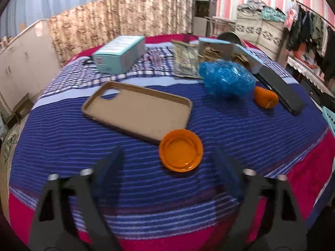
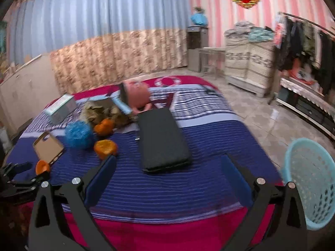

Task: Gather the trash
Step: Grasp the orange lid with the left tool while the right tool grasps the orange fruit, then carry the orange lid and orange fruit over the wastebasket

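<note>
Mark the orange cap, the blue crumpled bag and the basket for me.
orange cap (image 1: pixel 181 150), left wrist view, its hollow inside.
blue crumpled bag (image 1: pixel 227 79), left wrist view, middle of the wad.
basket (image 2: pixel 312 179), right wrist view, inner perforated wall.

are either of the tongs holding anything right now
No. The left tongs are open and empty just short of the orange cap; the right tongs are open and empty above the bed.
</note>
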Demonstrator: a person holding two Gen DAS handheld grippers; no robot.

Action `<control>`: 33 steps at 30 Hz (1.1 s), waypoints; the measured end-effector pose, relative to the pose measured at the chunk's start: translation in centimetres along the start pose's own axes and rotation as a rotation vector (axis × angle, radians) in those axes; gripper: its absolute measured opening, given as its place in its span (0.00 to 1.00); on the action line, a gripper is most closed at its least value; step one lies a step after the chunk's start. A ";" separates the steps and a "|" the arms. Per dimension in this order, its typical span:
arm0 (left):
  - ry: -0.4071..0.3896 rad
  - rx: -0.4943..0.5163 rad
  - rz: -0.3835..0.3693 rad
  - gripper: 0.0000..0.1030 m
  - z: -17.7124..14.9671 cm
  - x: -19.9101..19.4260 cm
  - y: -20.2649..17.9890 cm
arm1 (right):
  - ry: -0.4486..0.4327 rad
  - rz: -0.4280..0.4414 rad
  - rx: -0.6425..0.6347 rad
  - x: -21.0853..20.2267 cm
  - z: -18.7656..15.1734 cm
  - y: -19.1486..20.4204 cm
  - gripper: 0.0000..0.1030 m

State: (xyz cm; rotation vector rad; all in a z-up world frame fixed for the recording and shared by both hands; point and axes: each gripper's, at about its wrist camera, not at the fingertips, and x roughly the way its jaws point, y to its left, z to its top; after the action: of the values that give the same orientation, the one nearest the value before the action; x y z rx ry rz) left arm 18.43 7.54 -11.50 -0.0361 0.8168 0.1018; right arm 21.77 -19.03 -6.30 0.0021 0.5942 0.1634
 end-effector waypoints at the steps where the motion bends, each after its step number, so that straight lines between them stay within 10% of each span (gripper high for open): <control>1: 0.012 0.010 -0.004 0.63 -0.1 0.2 -0.2 | 0.006 0.011 -0.020 0.4 0.0 0.7 0.95; 5: 0.002 0.044 -0.018 0.38 -0.3 -0.2 -0.8 | 0.054 0.087 -0.075 2.1 0.2 3.4 0.95; 15: -0.076 -0.004 0.017 0.38 1.8 -2.3 2.8 | 0.172 0.163 -0.166 7.5 0.5 8.2 0.71; 20: -0.122 -0.045 0.060 0.38 3.8 -3.0 5.2 | 0.253 0.175 -0.198 9.8 0.1 9.6 0.35; 27: -0.211 -0.042 0.062 0.38 6.8 -5.0 3.7 | 0.124 0.165 -0.142 4.0 1.5 6.1 0.32; 33: -0.280 0.006 -0.019 0.38 8.5 -7.1 -1.9 | 0.016 -0.025 -0.072 -3.0 1.6 -2.6 0.32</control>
State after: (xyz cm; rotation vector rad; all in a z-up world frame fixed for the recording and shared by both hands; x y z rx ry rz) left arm 19.97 5.67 -0.50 -0.0233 0.5372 0.0838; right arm 20.67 -21.95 -3.42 -0.0767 0.6040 0.1610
